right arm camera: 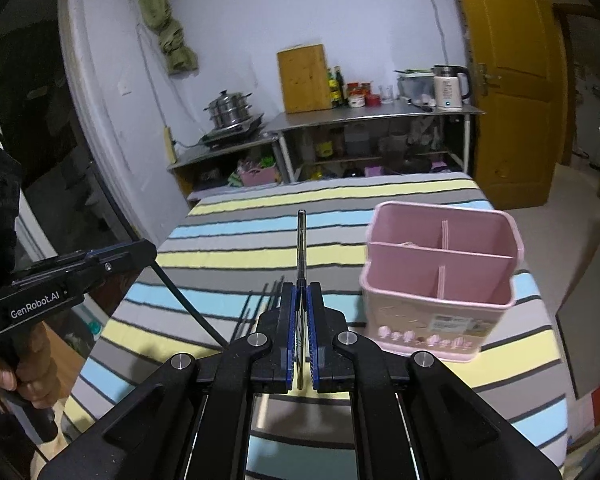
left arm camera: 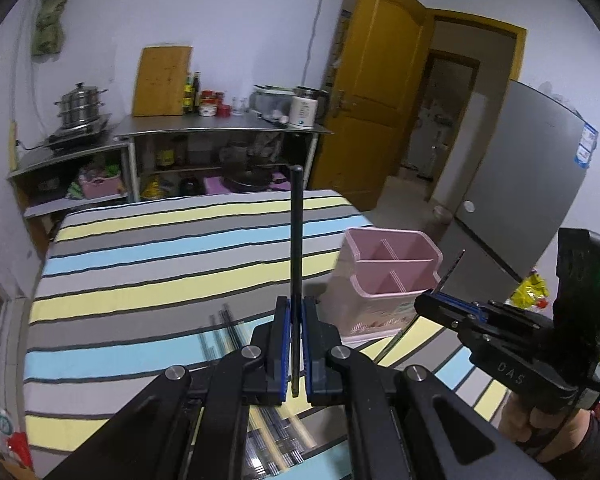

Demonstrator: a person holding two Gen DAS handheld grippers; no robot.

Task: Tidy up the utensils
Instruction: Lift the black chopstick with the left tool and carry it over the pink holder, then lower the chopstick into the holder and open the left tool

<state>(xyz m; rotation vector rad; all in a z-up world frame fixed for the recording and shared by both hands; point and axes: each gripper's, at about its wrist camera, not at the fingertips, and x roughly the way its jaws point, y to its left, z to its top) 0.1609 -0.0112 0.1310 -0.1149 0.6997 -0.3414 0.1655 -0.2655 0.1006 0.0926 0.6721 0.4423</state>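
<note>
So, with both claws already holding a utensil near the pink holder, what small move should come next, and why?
Probably carry the right claw rightward over the pink holder and lower its thin metal utensil into a compartment. It sits just beside the holder, whose compartments look empty. The left claw, gripping a black stick, could follow.

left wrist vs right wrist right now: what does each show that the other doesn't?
Left wrist only: the grey fridge at right, loose chopsticks on the cloth, and the left claw shut on a black stick.

Right wrist only: the dark window at left, and the right claw shut on a thin metal utensil, seen edge-on.

Both: the pink utensil caddy with all visible compartments empty, the striped tablecloth, the steel shelf with steamer pot, and the yellow door.
</note>
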